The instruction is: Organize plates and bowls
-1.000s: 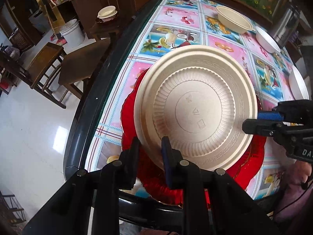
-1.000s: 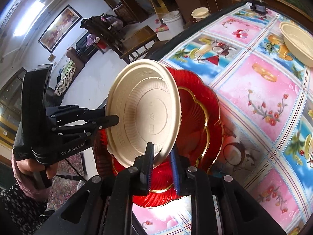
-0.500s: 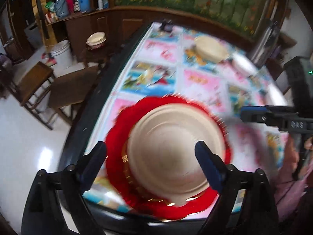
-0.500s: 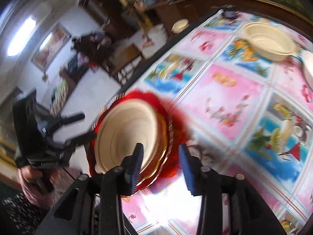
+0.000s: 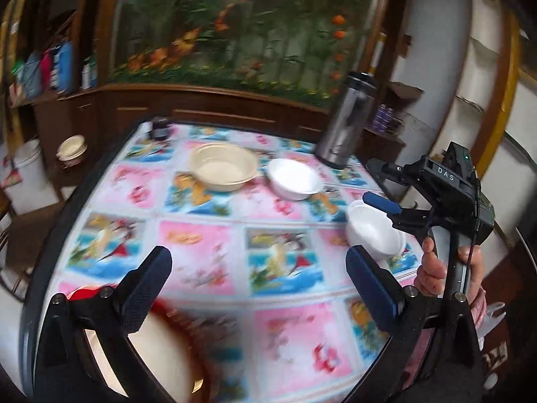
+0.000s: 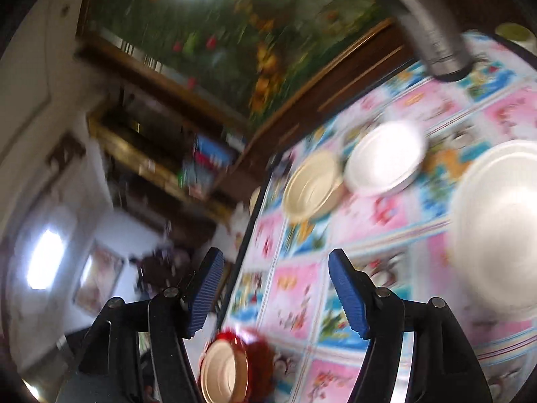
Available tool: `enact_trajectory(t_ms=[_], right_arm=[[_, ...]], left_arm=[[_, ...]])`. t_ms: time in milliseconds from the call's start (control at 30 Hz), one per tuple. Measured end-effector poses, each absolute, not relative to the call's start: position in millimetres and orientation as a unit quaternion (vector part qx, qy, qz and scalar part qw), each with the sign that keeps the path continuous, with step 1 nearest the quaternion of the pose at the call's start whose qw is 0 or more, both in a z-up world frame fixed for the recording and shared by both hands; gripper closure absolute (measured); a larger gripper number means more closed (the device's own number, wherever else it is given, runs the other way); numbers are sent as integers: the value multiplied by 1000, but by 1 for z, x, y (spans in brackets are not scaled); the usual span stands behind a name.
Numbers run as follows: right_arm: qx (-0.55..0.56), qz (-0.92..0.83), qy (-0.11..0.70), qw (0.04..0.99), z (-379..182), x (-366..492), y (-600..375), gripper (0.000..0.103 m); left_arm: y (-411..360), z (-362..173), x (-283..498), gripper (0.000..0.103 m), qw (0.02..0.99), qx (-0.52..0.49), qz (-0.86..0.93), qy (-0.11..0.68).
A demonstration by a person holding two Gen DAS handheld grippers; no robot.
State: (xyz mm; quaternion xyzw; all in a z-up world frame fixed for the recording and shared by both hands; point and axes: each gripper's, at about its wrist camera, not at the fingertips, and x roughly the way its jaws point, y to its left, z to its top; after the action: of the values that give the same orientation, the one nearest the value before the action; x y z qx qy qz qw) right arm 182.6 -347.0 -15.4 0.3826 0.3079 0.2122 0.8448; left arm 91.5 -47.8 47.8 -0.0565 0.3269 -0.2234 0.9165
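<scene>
the worktop [image 5: 208, 245] is a round table with a dark rim, covered by a glossy cloth of pink and blue picture squares showing fruit, drinks and flowers. behind it runs a brown wooden cabinet [image 5: 214, 107] under a large mural of leaves and orange flowers [image 5: 235, 23]; shelves with coloured bottles stand to the left, and a white bucket [image 5: 23, 174] sits on the pale floor beside a low stool carrying small bowls.

the left gripper [image 5: 258, 278] has just been opening and stands spread wide over the cloth, nothing between its blue pads. the beige plate [image 5: 161, 366] lies on the red plate [image 5: 80, 294] at the near edge, below the left finger and apart from it; both are blurred. farther across, a beige bowl [image 5: 223, 168] sits just beside a white bowl [image 5: 293, 178], and a steel flask [image 5: 345, 121] stands upright at the far rim. another white bowl [image 5: 372, 231] rests near the right edge.

the right gripper [image 6: 275, 288], seen from the left wrist view held in a hand [image 5: 436, 268], has also just been opening; its fingers are parted about halfway with only cloth and floor showing between them. its own view is tilted and smeared, with the nearest white bowl large at the right.
</scene>
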Motion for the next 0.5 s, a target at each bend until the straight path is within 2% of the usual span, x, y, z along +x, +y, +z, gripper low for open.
enact_trajectory(t_ms=[300, 500], right_arm=[[437, 121, 237, 859, -13, 147, -461, 34], [454, 29, 224, 862, -28, 128, -520, 34]], left_arm=[[-137, 21, 149, 0, 868, -125, -263, 402], [-196, 5, 167, 0, 888, -89, -210, 399]])
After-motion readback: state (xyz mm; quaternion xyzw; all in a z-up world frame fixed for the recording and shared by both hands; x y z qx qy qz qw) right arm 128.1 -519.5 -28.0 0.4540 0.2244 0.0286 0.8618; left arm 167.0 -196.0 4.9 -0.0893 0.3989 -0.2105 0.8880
